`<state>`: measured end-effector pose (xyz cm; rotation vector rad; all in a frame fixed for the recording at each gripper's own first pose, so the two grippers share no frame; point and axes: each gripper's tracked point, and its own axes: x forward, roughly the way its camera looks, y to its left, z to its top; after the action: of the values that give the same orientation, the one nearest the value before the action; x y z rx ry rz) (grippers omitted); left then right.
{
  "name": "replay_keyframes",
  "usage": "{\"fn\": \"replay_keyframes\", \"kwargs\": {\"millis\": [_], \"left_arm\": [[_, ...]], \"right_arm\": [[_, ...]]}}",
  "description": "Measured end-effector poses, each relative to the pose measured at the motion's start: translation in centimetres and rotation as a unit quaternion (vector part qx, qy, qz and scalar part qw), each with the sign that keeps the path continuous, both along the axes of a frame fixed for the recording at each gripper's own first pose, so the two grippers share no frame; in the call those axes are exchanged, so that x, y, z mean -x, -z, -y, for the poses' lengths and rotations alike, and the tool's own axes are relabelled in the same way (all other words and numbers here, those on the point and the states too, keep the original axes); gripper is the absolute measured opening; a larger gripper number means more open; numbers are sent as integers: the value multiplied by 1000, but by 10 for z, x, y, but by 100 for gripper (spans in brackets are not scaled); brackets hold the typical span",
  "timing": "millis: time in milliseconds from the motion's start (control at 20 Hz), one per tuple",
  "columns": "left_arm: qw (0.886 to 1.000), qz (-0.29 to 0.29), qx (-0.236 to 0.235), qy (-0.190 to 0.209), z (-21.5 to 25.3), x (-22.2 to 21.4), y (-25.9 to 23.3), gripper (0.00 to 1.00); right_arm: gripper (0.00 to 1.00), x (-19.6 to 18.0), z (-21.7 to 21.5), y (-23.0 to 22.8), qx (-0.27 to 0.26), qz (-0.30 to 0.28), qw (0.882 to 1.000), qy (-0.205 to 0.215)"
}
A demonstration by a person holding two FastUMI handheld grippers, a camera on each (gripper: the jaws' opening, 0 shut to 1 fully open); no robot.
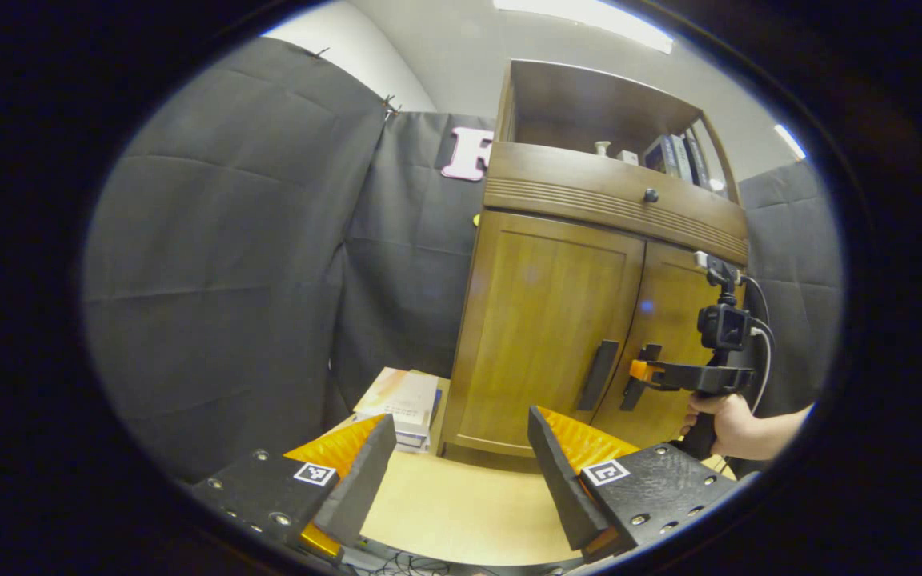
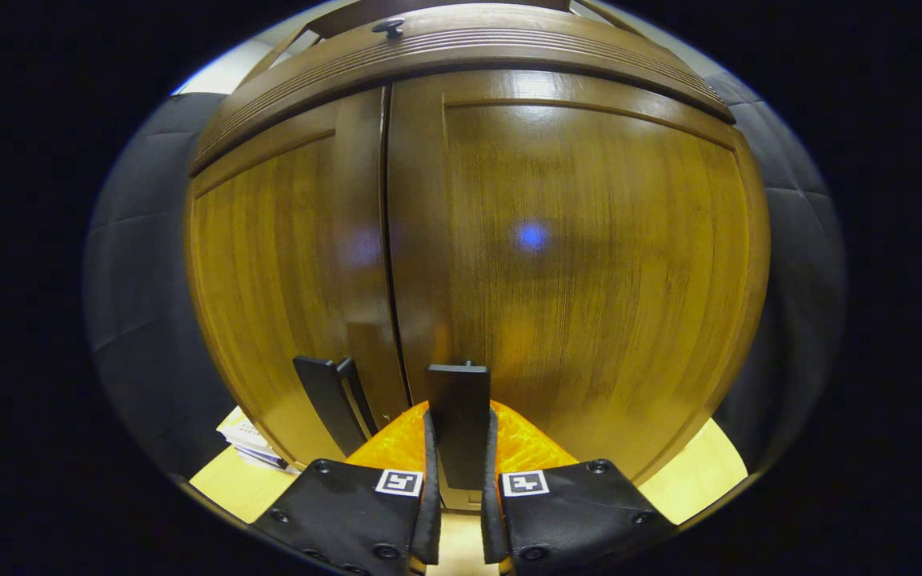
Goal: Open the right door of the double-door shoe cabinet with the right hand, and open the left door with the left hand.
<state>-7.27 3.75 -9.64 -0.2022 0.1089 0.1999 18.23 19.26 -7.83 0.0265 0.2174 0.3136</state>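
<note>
The wooden shoe cabinet [image 1: 581,240] stands with both doors closed. In the right gripper view, the right door [image 2: 589,264] fills the middle, and its dark vertical handle [image 2: 458,400] sits between my right gripper's [image 2: 459,436] fingers, which press on it from both sides. The left door's handle [image 2: 331,400] is just to the left, free. In the left gripper view, the right gripper [image 1: 642,371] is held by a hand [image 1: 737,424] at the right door's handle [image 1: 635,384]. My left gripper [image 1: 461,444] is open, low and well short of the left door's handle [image 1: 597,374].
A stack of books [image 1: 401,400] lies on the light wooden surface [image 1: 461,504] left of the cabinet. A drawer with a round knob [image 1: 651,194] runs above the doors, and an open shelf with books [image 1: 673,152] tops it. Black cloth walls surround the booth.
</note>
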Motion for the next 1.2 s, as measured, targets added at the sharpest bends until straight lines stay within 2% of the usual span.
{"fn": "replay_keyframes", "kwargs": {"millis": [50,100,150,450,600,750,1000,1200], "left_arm": [[1000,0,-1,7,4,4,-1,94],[1000,0,-2,16,7,7,0,94],[1000,-1,-4,25,9,10,-1,94],[996,-3,-18,82,20,21,5,96],[995,-11,-24,101,22,23,10,96],[992,-13,-8,122,37,14,14,97],[995,-14,-17,101,56,-6,15,94],[993,-9,-7,119,91,-17,5,94]], "right_arm": [[15,1,0,1,0,2,1000,-5],[17,2,0,3,7,1,1000,-12],[15,1,1,1,12,4,1000,-15],[15,18,5,5,3,4,1000,-11],[17,37,10,4,11,-4,999,-31],[17,54,19,4,11,-4,998,-56],[15,84,46,-5,3,-5,997,-79],[15,104,63,-6,-1,2,995,-101]]}}
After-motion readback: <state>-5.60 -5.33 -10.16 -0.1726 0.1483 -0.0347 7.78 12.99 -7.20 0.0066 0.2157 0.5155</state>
